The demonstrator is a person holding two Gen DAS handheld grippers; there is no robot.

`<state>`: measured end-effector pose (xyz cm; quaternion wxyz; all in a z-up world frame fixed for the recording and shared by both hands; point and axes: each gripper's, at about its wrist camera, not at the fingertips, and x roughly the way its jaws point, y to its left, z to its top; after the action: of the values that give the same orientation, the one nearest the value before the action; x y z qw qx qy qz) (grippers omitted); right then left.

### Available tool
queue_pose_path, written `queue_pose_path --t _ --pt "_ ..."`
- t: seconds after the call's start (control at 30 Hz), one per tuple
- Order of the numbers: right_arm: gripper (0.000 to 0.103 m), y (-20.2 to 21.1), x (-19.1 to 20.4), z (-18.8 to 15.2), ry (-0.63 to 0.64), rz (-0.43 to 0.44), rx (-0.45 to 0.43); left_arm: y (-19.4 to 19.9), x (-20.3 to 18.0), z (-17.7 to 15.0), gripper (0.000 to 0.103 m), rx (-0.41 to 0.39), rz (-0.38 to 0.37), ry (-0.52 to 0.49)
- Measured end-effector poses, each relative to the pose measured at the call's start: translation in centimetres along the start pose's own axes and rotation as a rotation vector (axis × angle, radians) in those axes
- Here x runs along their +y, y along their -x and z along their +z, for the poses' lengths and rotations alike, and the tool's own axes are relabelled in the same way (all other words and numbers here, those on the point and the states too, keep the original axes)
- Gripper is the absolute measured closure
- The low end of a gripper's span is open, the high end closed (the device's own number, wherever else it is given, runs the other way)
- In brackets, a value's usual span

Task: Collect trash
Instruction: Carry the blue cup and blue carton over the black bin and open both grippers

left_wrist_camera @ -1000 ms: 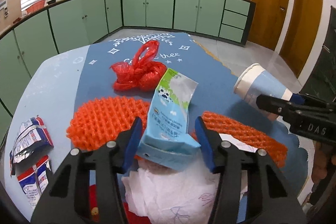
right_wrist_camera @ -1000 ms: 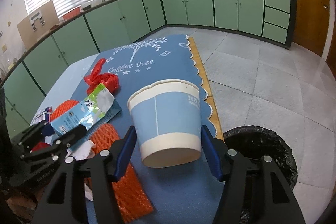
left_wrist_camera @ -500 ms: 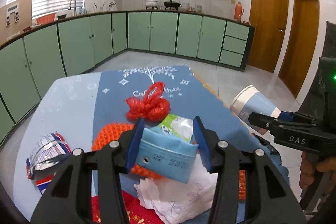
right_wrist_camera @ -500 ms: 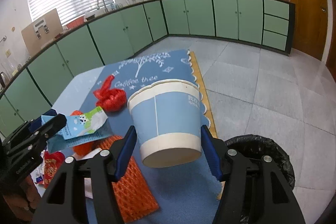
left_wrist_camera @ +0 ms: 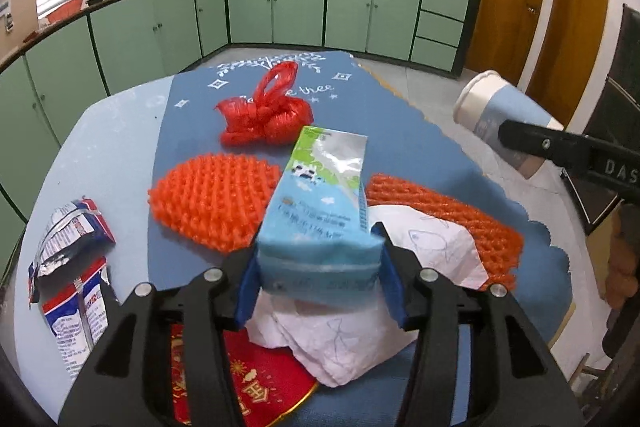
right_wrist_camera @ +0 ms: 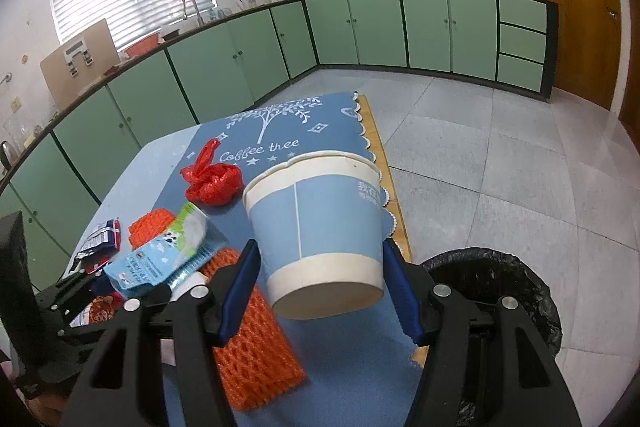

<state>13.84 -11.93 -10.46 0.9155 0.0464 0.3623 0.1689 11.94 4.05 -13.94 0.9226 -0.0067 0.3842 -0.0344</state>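
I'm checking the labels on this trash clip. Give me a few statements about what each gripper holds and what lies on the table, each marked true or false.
1. The left gripper is shut on a milk carton. True.
2. The right gripper holds a red bag. False: it grips a paper cup; the red bag lies on the blue mat.
3. A bin with a black liner stands on the floor beside the table. True.
4. The cup is upright. False: it is tilted, its base toward the right wrist camera.
5. Snack wrappers lie off the mat at the table's left edge. True.
6. The crumpled tissue is in the bin. False: it lies on the table under the carton.
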Motion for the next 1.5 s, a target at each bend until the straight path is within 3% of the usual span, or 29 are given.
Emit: queue_pose_path --t 0.17,0.4,0.8,1.2,1.5 --pt "0.042 0.1 -0.1 -0.1 -0.001 -0.001 -0.004 0.6 0.4 0.5 0.057 -0.038 0.011 0.017" --pt "0.042 1.0 -0.4 0.3 -0.012 -0.004 -0.028 3.7 -0.2 1.9 0.058 -0.156 0.022 0.016" --pt "0.042 3.7 -3.2 0.9 -0.05 -0.055 -0.088 6.1 -3.3 4.8 0.059 -0.265 -0.056 -0.02" --pt "0.042 8.4 -11.9 -1.8 -0.169 -0.25 -0.11 1.5 -13.8 6.7 0.059 -0.245 -0.256 -0.155" --pt "0.042 9.5 -16.6 -3.8 -0.23 -0.331 -0.086 -2.8 -20.4 6.5 0.059 -0.189 -0.321 -0.234"
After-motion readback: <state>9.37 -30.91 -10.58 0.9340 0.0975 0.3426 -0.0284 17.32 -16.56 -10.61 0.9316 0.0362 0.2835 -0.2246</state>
